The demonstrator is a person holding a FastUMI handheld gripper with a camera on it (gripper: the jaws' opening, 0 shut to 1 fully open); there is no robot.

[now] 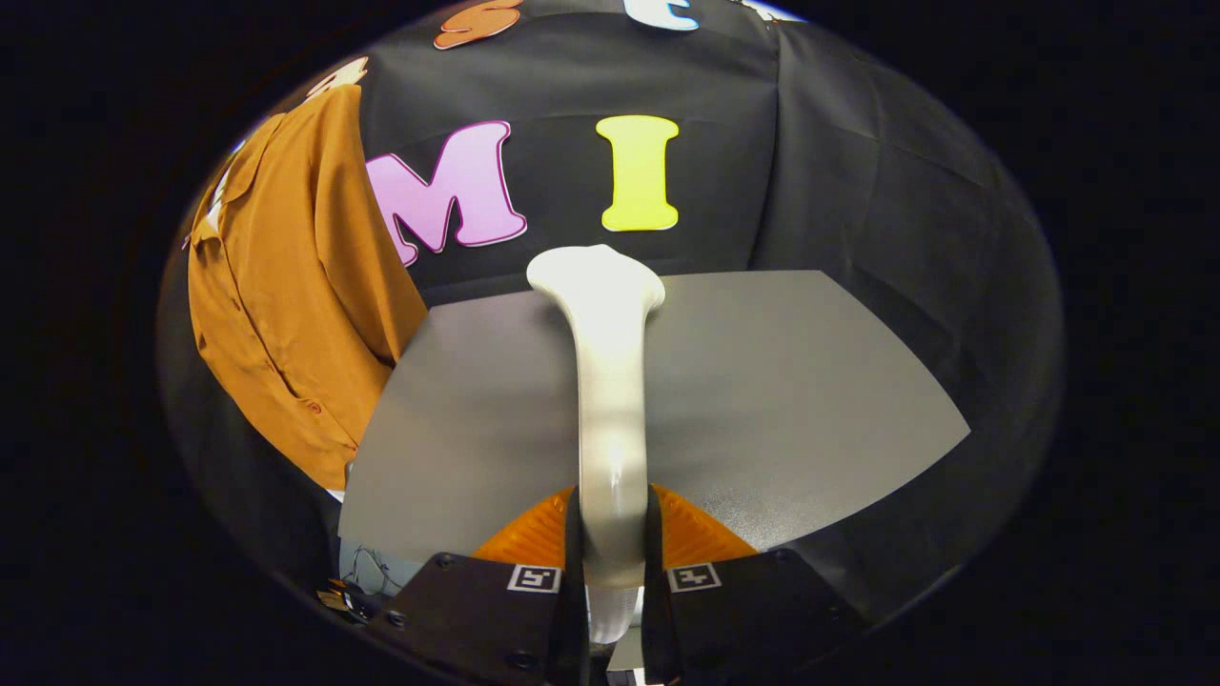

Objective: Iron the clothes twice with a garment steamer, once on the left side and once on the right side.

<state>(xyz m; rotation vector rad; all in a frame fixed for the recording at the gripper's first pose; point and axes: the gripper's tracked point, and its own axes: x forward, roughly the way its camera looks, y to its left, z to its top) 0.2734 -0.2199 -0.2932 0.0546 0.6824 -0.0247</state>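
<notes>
So the gripper [611, 534] is clamping the garment steamer [608, 381] by its white handle, both fingers pressing on it from either side, and the steamer is sticking out straight ahead over the grey table [810, 400]. The brown shirt [295, 314] is hanging off to the left beyond the table's edge, well apart from the steamer head, so I'm guessing neither of the 2 passes is happening yet: pickup looks done, left and right strokes are both still waiting. No brand or label showing on the steamer or shirt that I can read.
</notes>
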